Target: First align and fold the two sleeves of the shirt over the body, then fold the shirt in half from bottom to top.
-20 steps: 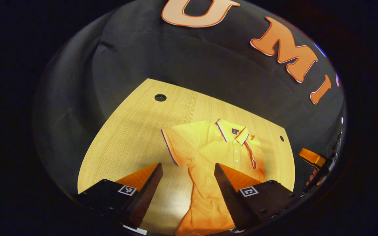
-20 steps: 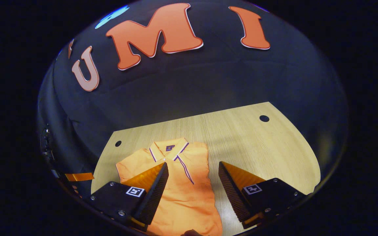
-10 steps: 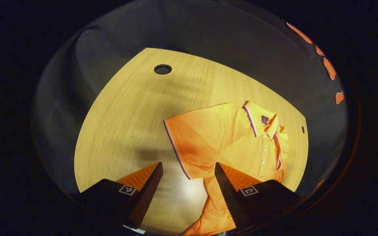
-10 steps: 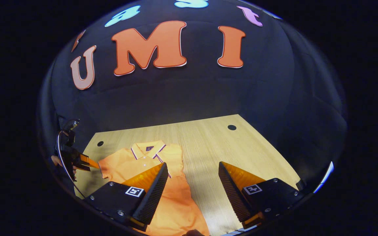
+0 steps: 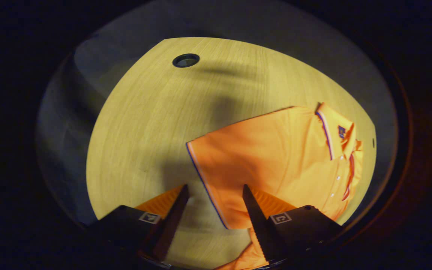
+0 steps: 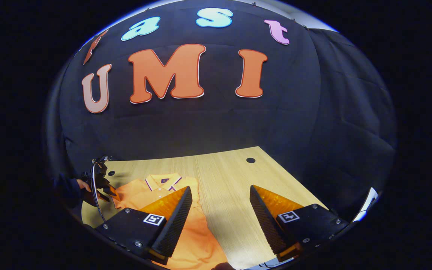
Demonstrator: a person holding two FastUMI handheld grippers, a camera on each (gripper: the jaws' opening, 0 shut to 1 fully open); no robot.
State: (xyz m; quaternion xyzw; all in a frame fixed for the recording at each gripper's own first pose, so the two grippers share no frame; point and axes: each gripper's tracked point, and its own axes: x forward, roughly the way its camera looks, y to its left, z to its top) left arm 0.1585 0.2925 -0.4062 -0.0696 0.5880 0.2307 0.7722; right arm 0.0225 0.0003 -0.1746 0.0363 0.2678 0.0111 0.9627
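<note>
An orange polo shirt (image 5: 283, 157) lies flat on the wooden table (image 5: 144, 123), collar (image 5: 328, 127) toward the far right. Its near sleeve (image 5: 219, 168) is spread out, and the sleeve's dark-trimmed hem runs down between my left gripper's (image 5: 214, 187) open fingers, just above the cloth. The far sleeve lies folded over the body by the button placket. In the right gripper view the shirt (image 6: 193, 240) sits at the lower left, collar (image 6: 162, 180) away from me. My right gripper (image 6: 220, 187) hangs open above the table beside the shirt, holding nothing. The left gripper (image 6: 101, 185) and a hand hover at the shirt's far sleeve.
The table has round cable holes near its far corners (image 5: 186, 60) (image 6: 250, 160). Bare wood (image 6: 231, 180) stretches to the right of the shirt. Black cloth walls (image 6: 208, 123) close in behind the table's far edge.
My left gripper has dropped and closed in on the spread sleeve, its hem now between the fingers. My right gripper has drawn back and tilted up, away from the shirt.
</note>
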